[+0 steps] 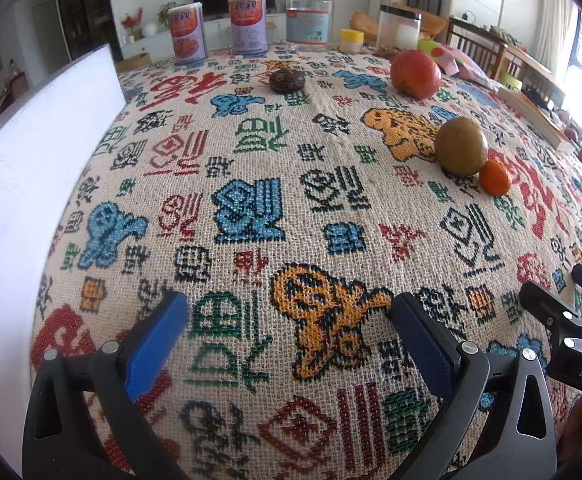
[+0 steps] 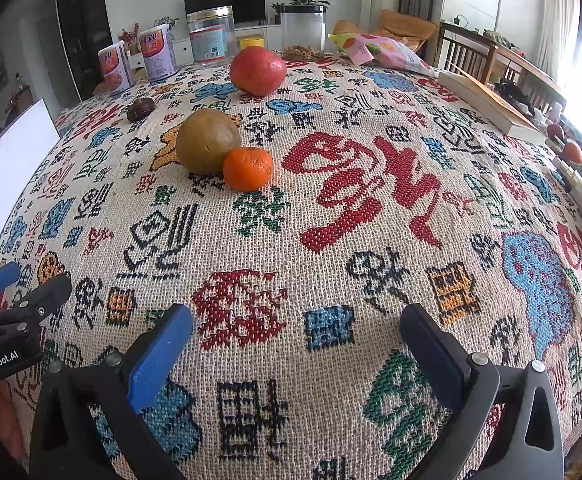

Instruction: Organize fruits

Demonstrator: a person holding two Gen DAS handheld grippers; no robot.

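1. Both pairs of fingers stand wide apart with nothing between them, the left gripper (image 1: 291, 316) and right gripper (image 2: 297, 326) hovering over the patterned cloth (image 2: 331, 216) near the bench's near edge.
2. Well beyond the fingers lie a small orange (image 2: 247, 168) touching a brownish-green fruit (image 2: 207, 141).
3. Farther off sits a red fruit (image 2: 258, 70), and a dark fruit (image 2: 140, 109) toward the far left corner.
4. Cans and jars (image 2: 211, 36) line the far edge.

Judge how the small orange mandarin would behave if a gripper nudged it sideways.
The mandarin is round, so it would probably roll on the woven tablecloth, though the coarse weave may slow it. It touches the green-brown fruit, so a push that way would likely shift both.
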